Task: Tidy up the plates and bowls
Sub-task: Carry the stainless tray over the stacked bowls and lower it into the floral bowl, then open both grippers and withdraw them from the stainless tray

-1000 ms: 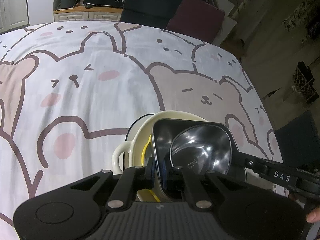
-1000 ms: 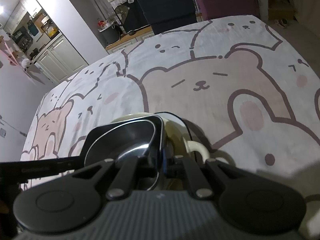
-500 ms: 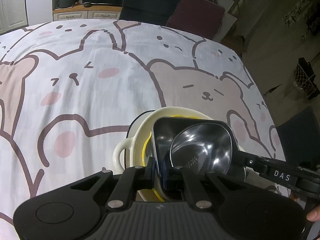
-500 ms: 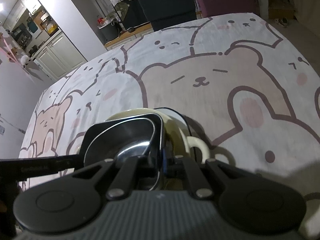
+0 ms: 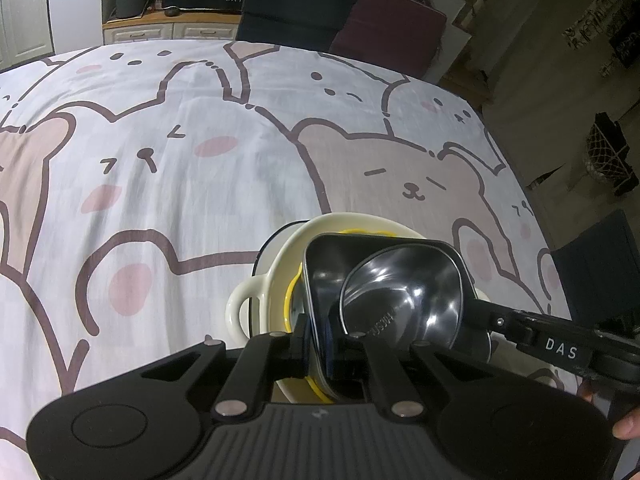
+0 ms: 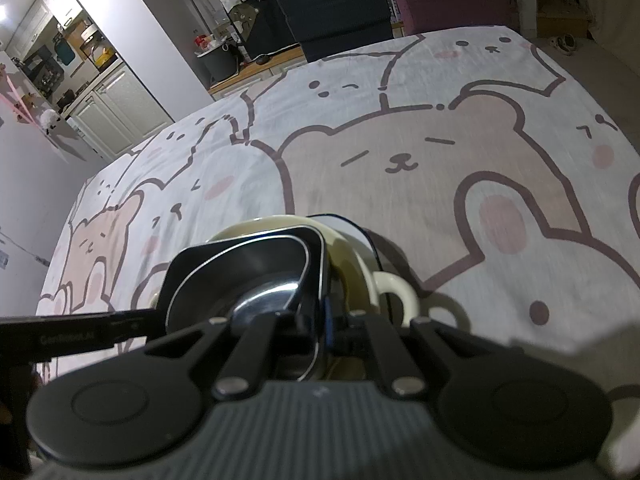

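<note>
Fingers of left gripper [image 5: 320, 354] are pinching shut on the near rim of the black square dish [image 5: 384, 280]; right gripper [image 6: 322, 336] is clamping its opposite rim. Steel bowl [image 5: 400, 300] is nesting inside it, dish sitting in cream two-handled pot [image 5: 272, 280] on the bear-print desk cloth [image 5: 160, 168].

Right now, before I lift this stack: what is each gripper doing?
Left gripper: shut on the dark square dish rim.
Right gripper: shut on the same dish's opposite rim.

A home: kitchen cabinets [image 6: 120, 108], armchairs [image 6: 340, 8], cartoon-bear tablecloth [image 5: 200, 160].
</note>
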{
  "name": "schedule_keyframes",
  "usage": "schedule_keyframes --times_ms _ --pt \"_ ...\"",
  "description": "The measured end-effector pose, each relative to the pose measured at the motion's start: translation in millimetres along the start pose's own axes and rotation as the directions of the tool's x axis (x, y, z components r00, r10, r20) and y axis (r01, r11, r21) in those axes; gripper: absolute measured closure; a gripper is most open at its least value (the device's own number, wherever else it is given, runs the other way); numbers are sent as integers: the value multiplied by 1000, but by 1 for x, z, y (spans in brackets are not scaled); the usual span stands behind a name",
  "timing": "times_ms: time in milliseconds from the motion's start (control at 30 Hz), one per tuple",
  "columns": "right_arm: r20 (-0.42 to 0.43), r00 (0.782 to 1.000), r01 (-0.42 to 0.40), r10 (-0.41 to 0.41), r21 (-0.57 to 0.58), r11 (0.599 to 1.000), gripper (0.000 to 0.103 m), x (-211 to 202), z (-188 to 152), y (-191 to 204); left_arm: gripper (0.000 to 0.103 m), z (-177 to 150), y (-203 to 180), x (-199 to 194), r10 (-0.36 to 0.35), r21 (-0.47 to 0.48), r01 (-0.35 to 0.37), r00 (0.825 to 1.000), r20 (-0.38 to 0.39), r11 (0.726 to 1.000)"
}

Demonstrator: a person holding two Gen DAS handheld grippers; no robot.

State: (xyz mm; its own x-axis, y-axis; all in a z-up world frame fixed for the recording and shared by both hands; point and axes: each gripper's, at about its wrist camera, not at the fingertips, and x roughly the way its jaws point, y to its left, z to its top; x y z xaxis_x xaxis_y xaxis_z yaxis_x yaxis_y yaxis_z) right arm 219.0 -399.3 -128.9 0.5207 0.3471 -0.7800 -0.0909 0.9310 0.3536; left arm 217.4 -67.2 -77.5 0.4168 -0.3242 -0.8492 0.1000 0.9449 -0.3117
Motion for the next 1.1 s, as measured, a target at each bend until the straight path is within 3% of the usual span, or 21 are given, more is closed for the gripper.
schedule_keyframes --times_ms 1100 --pt "29 1000 0 0 -5 1000 93 -16 0 -2 89 -4 -3 -14 -2 21 2 999 32 1000"
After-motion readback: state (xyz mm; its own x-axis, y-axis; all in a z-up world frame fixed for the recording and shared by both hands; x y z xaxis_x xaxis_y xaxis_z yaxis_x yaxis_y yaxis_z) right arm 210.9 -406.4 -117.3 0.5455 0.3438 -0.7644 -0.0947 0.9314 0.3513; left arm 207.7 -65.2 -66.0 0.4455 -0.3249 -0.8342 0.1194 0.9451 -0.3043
